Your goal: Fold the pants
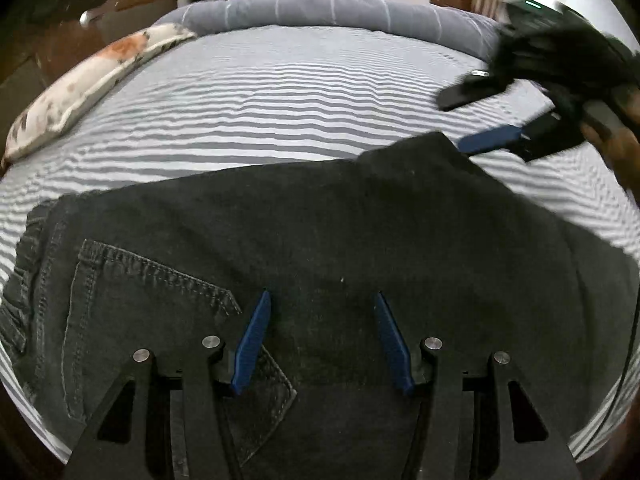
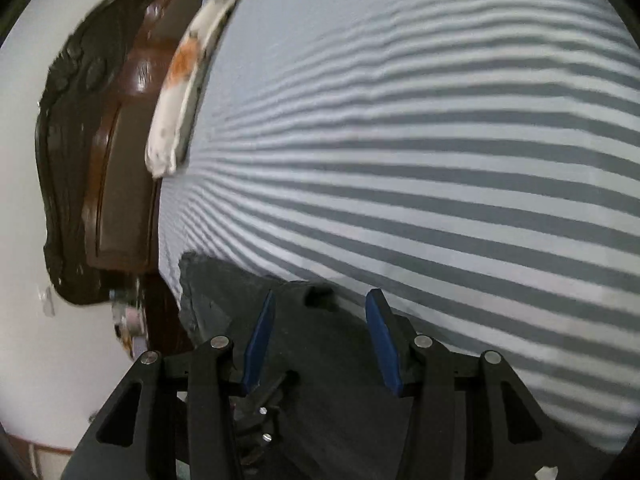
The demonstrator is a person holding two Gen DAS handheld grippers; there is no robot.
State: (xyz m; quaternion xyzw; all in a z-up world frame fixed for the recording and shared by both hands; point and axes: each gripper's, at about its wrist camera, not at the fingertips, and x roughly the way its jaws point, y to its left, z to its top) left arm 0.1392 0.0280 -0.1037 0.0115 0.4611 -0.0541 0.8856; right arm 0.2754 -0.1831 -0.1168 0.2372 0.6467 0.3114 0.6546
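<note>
1. Left wrist view: black pants (image 1: pixel 320 248) lie spread on a bed (image 1: pixel 280 92) with a grey-and-white striped sheet, filling the lower half of the frame.
2. Back pocket (image 1: pixel 160 320) with pale stitching shows lower left; the waistband edge sits at the far left.
3. Left claw (image 1: pixel 322 340) is over the pants, blue fingers (image 1: pixel 254 344) apart, dark cloth visible in the gap, nothing pinched. About half open.
4. Right claw (image 1: pixel 480 116) enters from upper right, blurred, one blue finger just beside a raised corner of the pants; whether it touches is unclear. A hand (image 1: pixel 612 140) holds it at the right edge.
5. A white pillow with orange patches (image 1: pixel 88 84) lies along the left side of the bed; a rolled grey blanket (image 1: pixel 332 12) lies across the far end.
6. Right wrist view: right claw (image 2: pixel 320 340) is over one end of the pants (image 2: pixel 328 360), which sit at the bottom centre of the frame on the striped bed (image 2: pixel 440 160).
7. Blue fingers (image 2: pixel 260 340) apart, roughly half open; cloth lies between and under them, pads not pressing on it, nothing gripped.
8. A small fold of cloth sticks up between the fingertips.
9. Dark wooden bed frame (image 2: pixel 120 160) runs along the left; the pillow (image 2: pixel 180 80) lies against it; a white wall (image 2: pixel 40 360) is beyond.
</note>
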